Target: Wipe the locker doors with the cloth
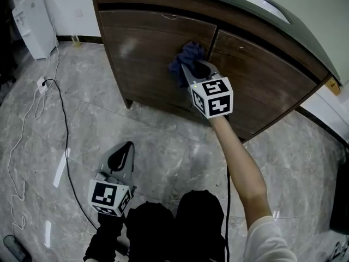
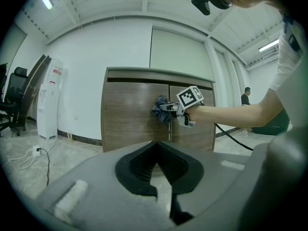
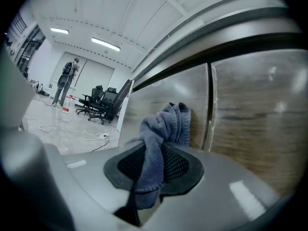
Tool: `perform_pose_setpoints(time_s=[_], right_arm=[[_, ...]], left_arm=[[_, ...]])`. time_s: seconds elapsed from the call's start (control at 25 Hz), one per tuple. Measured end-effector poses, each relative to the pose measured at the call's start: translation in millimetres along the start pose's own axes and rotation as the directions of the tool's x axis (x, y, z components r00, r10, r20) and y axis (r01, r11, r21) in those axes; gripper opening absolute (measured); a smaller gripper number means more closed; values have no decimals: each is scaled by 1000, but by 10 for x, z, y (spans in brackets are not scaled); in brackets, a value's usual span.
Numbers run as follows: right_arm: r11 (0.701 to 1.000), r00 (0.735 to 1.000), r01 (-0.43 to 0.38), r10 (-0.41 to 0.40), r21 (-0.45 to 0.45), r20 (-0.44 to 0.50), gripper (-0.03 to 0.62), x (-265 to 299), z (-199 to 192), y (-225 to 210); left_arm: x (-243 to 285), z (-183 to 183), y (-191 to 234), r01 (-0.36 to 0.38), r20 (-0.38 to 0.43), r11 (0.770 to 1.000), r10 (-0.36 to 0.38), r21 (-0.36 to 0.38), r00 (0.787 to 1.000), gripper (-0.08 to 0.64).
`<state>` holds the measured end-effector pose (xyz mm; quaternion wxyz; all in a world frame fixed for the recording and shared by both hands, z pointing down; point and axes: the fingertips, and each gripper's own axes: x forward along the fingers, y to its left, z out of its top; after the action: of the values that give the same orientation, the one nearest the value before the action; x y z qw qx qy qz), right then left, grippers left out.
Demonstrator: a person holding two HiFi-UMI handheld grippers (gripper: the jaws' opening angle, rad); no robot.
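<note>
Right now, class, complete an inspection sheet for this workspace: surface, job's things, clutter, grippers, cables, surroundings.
Surface: grey stone-look floor.
Job's things: blue cloth pressed on wooden locker doors, near their centre gap.
Clutter: one small dark object, unidentifiable.
Grippers: right gripper jaws clamp the cloth; left gripper jaws together, empty, held low.
Cables: white cable and black cable trail from a power strip.
Surroundings: white appliance by the wall; office chairs; distant person.

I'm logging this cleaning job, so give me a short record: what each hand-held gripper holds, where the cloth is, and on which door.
right hand-held gripper: shut on cloth
cloth position: bunched, against left door, beside the centre seam
left hand-held gripper: shut, empty, low over floor
right door: closed, cloth not on it
</note>
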<state>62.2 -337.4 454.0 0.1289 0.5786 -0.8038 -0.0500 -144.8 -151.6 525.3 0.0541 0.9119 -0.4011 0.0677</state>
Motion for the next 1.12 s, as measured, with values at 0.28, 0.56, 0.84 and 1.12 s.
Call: perform_pose_setpoints(time_s=[0.28,0.56,0.84,1.12], right_arm=[[1000,998,15,-13,-25,64,84,7,528,-62],[999,991,30,-25,-35,128,84,28,934,-80],[999,990,37,-31,-38,139,84,96,884,-31],[999,996,21,-18,-29,89,84,218,489,117]], left_arm=[[-48,25,57,-11,-1,1000,11,-2,1000,-2],[-91,58,110,-21,13,1000,21,-3,1000,-2],[-92,44,149,-25,14,1000,25,-5,1000,-1],[-112,18,192,-30,5,999,30,-10,1000,-2]])
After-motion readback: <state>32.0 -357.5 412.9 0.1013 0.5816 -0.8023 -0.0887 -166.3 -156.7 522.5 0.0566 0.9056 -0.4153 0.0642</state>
